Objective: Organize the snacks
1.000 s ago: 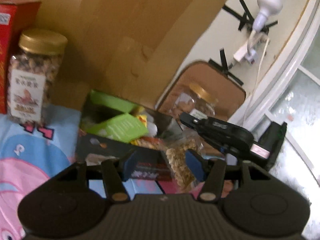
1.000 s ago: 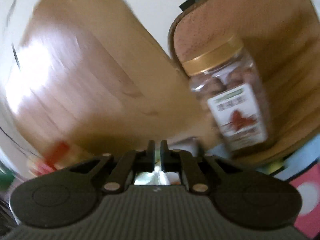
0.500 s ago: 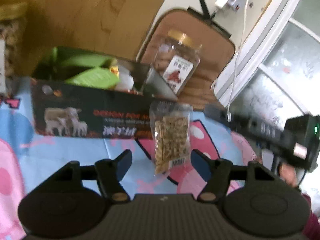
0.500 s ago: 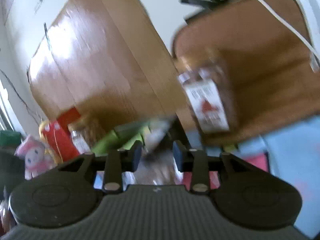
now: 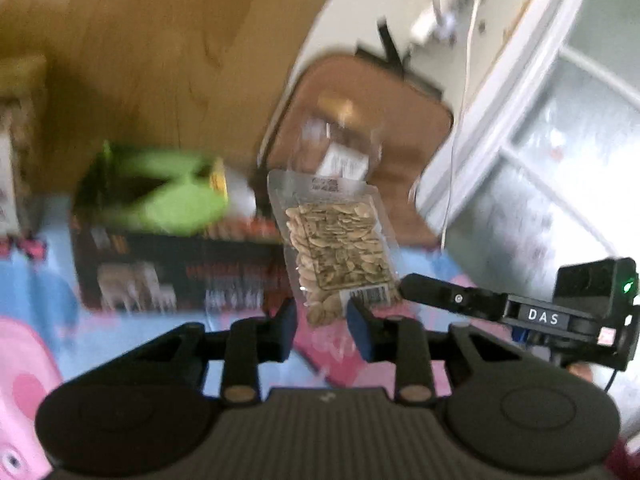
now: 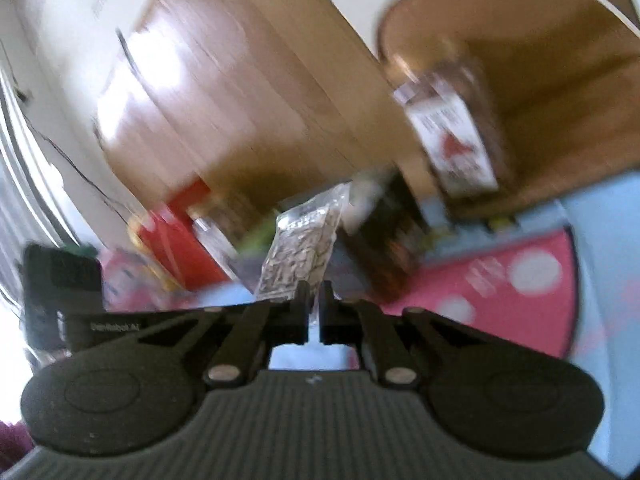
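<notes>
A clear packet of seeds (image 5: 340,248) hangs upright in the air. My right gripper (image 6: 314,300) is shut on its lower corner; the packet (image 6: 304,248) rises from its fingertips. In the left wrist view the right gripper's finger (image 5: 452,300) reaches the packet from the right. My left gripper (image 5: 322,322) is open, its blue pads either side of the packet's bottom edge, not touching. Behind stands a black snack box (image 5: 176,268) holding green packets (image 5: 180,200).
A clear jar with a gold lid (image 6: 452,128) stands by a brown pad (image 5: 372,92) at the back right. A red box (image 6: 180,236) and another jar are at the left. The cloth (image 6: 508,280) is blue and pink. Cardboard (image 5: 160,52) stands behind.
My right gripper has closed on the seed packet and lifted it. My left gripper has narrowed around the packet's bottom. Both views are blurred by motion.
</notes>
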{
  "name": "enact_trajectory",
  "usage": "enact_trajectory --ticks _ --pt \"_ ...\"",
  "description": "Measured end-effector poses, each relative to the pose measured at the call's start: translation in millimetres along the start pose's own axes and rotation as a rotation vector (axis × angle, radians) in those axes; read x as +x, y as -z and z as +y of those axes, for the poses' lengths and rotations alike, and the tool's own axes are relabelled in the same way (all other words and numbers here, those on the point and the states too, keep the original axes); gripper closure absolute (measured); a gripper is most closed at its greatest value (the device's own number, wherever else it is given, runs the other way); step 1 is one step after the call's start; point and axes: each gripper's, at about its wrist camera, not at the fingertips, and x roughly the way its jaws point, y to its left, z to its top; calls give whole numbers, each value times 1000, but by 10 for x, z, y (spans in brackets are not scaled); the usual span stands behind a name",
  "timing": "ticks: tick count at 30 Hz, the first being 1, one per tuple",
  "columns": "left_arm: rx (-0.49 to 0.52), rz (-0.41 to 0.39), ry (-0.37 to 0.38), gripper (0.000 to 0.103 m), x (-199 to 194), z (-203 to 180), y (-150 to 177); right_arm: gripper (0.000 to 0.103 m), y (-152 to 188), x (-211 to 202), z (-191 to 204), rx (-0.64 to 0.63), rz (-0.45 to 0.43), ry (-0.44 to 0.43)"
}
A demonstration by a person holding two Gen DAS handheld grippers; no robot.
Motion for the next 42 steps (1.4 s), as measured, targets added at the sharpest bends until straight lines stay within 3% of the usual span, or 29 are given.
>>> enact_trajectory --ticks 3,5,6,9,12,18,23,30,31,33,35,39,42 --pt "-93 -29 15 72 -79 179 -259 96 -230 194 15 111 -28 -47" --pt "-143 -32 7 60 -42 322 -394 93 -355 406 -9 169 -29 -44" --pt "-153 -29 -6 55 7 391 -448 92 -397 527 -16 174 -26 -17" --pt "-182 -40 -119 53 72 559 -499 92 -464 771 -12 147 -45 104" --pt "-203 -75 -109 53 -41 657 -437 92 -417 688 -19 120 -106 151" --pt "-92 -119 -212 53 -300 402 -157 91 -83 339 112 84 -129 122" --pt "12 -103 -322 52 -436 76 174 88 365 66 291 87 -116 134" --pt "51 -76 -402 46 -669 -235 627 85 880 -159 496 99 -49 154" --pt "57 -78 -413 45 -710 -270 681 84 924 -181 526 97 -46 155" --pt "70 -83 -435 43 -792 -341 784 71 1002 -243 603 94 -48 150" --pt "79 -89 -457 41 -872 -385 870 67 1069 -297 687 83 -59 145" --pt "81 -112 -493 10 -1030 -456 1033 61 1177 -410 886 52 -75 132" --pt "104 -134 -529 0 -1123 -521 1138 56 1256 -488 1009 33 -85 124"
